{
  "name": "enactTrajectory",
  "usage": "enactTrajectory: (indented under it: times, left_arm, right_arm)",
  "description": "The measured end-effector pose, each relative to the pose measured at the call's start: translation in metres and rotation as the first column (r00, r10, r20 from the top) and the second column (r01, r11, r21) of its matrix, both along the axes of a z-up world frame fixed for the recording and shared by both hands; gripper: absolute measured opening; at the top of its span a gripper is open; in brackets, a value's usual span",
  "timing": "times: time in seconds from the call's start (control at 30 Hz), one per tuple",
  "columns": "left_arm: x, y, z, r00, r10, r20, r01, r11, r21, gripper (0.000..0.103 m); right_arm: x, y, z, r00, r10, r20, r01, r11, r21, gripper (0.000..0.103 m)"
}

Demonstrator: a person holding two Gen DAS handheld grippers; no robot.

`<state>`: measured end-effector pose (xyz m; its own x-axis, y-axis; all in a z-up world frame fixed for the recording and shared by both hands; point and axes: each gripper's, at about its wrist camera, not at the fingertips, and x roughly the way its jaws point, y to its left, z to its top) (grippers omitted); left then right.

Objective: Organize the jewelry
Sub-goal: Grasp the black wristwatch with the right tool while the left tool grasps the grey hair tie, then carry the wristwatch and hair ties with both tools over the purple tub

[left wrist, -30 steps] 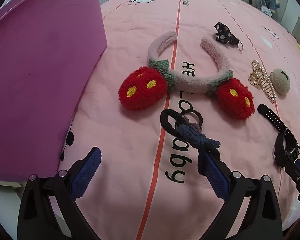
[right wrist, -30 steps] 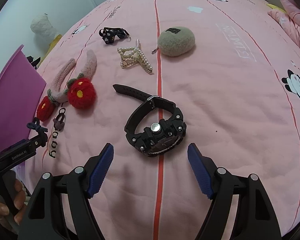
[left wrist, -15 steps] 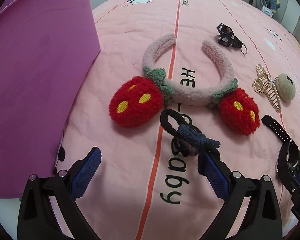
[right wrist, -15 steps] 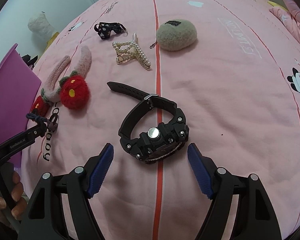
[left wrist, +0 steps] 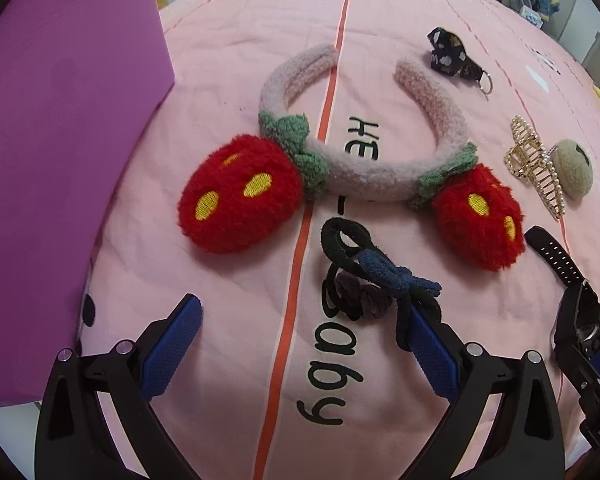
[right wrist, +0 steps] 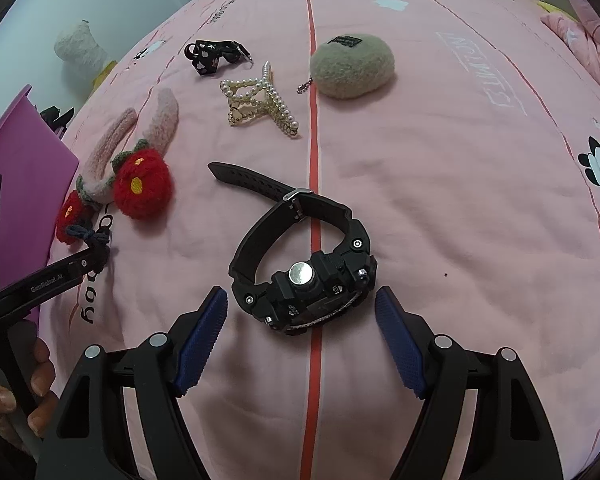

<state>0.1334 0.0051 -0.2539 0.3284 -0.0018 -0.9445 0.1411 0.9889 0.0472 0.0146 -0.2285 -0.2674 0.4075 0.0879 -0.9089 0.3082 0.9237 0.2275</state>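
While the black watch [right wrist: 300, 264] lies on the pink bedspread [right wrist: 460, 200] just in front of the right gripper [right wrist: 300, 320] — jaws spread, nothing held — the step seems the approach; next, lower and close. The left gripper [left wrist: 300, 344] (also spread) has hair ties [left wrist: 374, 280] draped on one finger.

Left gripper [left wrist: 306, 344] moved in closer and lower over the pink bedspread [left wrist: 236, 320]; strawberry headband [left wrist: 364, 176] now larger, its left berry slid toward 9 o'clock. Purple box [left wrist: 60, 160] fills more at 9–10 o'clock. Hair ties [left wrist: 380, 276] draped on its right finger ride along. In the right wrist view, black watch [right wrist: 304, 280] shifted slightly toward 6 o'clock, between the right gripper's [right wrist: 300, 336] pads.
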Motion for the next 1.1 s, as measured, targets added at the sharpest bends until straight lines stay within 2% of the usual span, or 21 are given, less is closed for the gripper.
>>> enactTrajectory:
  times: [0.33, 0.53, 0.7, 0.9, 0.97, 1.03, 1.07, 1.1]
  left_arm:
    - [0.014, -0.009, -0.018, 1.000, -0.002, -0.014, 0.003, 0.999, 0.049, 0.098]
    - [0.022, -0.011, -0.023, 1.000, 0.006, -0.008, -0.006, 0.999, 0.052, 0.098]
    - [0.023, -0.018, -0.027, 1.000, 0.010, 0.018, -0.011, 0.998, 0.065, 0.098]
    - [0.018, -0.021, -0.028, 0.998, 0.024, 0.055, -0.028, 0.997, 0.066, 0.097]
    - [0.013, -0.020, -0.026, 0.998, 0.020, 0.058, -0.023, 0.998, 0.054, 0.094]
    - [0.007, -0.019, -0.022, 0.998, 0.008, 0.058, -0.010, 0.999, 0.033, 0.081]
    - [0.002, -0.021, -0.020, 0.998, -0.005, 0.063, 0.004, 1.000, 0.026, 0.076]
    - [-0.002, -0.023, -0.018, 0.998, -0.019, 0.067, 0.017, 1.000, 0.023, 0.065]
  right_arm:
    - [0.008, -0.001, -0.008, 1.000, 0.013, -0.014, -0.013, 1.000, -0.016, 0.073]
    - [0.015, 0.000, -0.013, 0.999, 0.026, -0.024, -0.027, 0.999, -0.031, 0.075]
    - [0.023, 0.012, -0.018, 0.997, 0.060, -0.044, -0.065, 0.992, -0.108, 0.082]
    - [0.030, 0.017, -0.019, 0.998, 0.055, -0.043, -0.061, 0.985, -0.159, 0.082]
    - [0.031, 0.016, -0.017, 0.997, 0.058, -0.042, -0.064, 0.985, -0.161, 0.080]
    - [0.030, 0.016, -0.015, 0.998, 0.051, -0.039, -0.057, 0.982, -0.180, 0.067]
    - [0.028, 0.014, -0.014, 0.998, 0.049, -0.033, -0.054, 0.983, -0.176, 0.067]
    - [0.027, 0.013, -0.014, 0.998, 0.051, -0.030, -0.055, 0.984, -0.167, 0.067]
